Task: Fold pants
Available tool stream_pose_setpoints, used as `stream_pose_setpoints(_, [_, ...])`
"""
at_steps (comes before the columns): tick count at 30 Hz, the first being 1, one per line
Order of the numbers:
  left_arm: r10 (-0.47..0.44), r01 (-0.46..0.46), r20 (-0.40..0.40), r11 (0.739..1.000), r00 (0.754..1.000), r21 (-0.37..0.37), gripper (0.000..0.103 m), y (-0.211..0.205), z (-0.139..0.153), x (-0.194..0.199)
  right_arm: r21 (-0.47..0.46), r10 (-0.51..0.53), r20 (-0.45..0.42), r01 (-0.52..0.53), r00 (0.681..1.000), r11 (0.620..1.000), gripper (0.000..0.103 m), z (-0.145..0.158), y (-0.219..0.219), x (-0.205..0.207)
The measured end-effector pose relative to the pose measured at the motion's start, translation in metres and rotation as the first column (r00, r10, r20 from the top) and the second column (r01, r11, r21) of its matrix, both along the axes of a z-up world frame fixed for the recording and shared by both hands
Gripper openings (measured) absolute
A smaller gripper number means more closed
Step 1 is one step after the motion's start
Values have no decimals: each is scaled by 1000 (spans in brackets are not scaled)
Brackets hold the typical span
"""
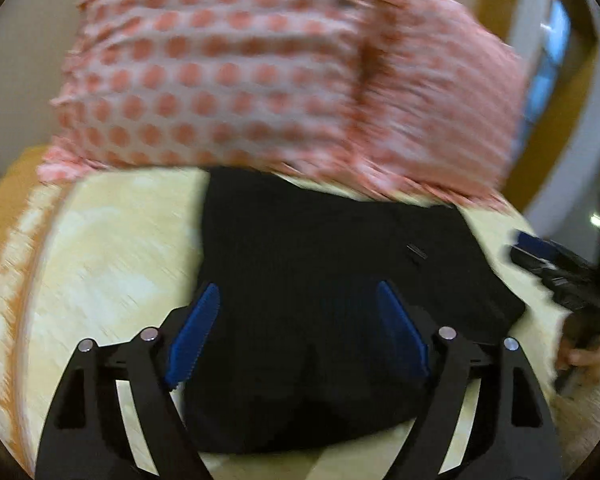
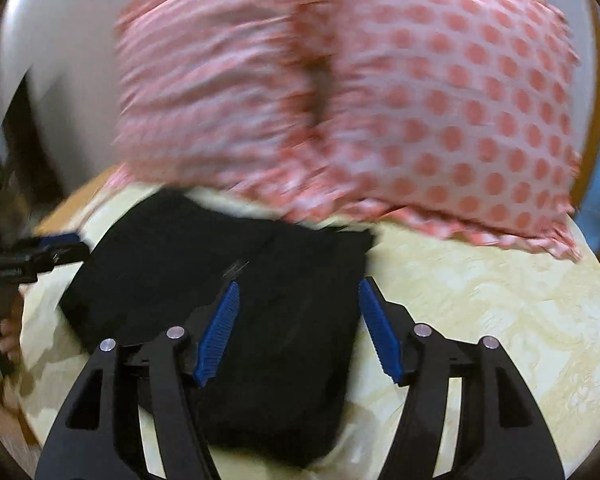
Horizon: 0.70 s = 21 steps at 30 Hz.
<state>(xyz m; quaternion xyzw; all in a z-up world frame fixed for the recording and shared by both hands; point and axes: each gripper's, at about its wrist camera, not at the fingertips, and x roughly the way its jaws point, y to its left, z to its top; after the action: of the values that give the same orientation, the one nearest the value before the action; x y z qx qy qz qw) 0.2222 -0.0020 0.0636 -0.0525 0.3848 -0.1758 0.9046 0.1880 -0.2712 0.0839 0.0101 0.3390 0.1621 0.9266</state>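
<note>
Left gripper (image 1: 297, 332) reaches in from the bottom of the left wrist view, pointing forward over the black fabric pants (image 1: 320, 304). The person's right hand (image 1: 588, 354) shows at the right edge of that view, wrapped round the handle of the right gripper (image 1: 540, 256), which pokes in from the right edge, near the pants' right side. In the right wrist view the right gripper (image 2: 297, 328) comes up from the bottom centre, aimed over the pants' right half; the left gripper (image 2: 39, 252) enters at the left edge, with the left hand (image 2: 9, 332) below it.

Pants: folded into a compact dark block, lying on the pale yellow patterned bedcover (image 1: 111, 256), centre of the left wrist view and centre-left of the right wrist view (image 2: 227, 308). A small metallic fastener shows on the top layer. The far edge lies close under the pink cushion with salmon polka dots (image 1: 259, 72), which fills the upper part of both views (image 2: 420, 100); contact between the two cannot be told. Both views are motion-blurred.

Claws: left gripper's blue ribbed pads (image 1: 193, 334) stand wide apart with nothing between them, the pants seen through the gap. Right gripper's blue pads (image 2: 217, 334) likewise spread wide and hold nothing. Whether either claw touches the cloth cannot be told
</note>
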Motion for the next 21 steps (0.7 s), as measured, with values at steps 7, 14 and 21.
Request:
stream_pose_setpoints(7, [-83, 87, -134, 996, 988, 26, 82, -23, -46, -6, -153, 13, -138, -34, 990, 988, 69, -46, 41, -4])
stream_pose_setpoints(14, [28, -30, -89, 999, 996, -22, 91, -3, -31, -33, -44, -110, -117, 105, 987, 993, 91, -27, 26, -33])
stream_pose_setpoints(21, [129, -130, 21, 987, 991, 97, 99, 14, -27, -103, -20, -157, -89, 156, 984, 988, 97, -29, 43, -94])
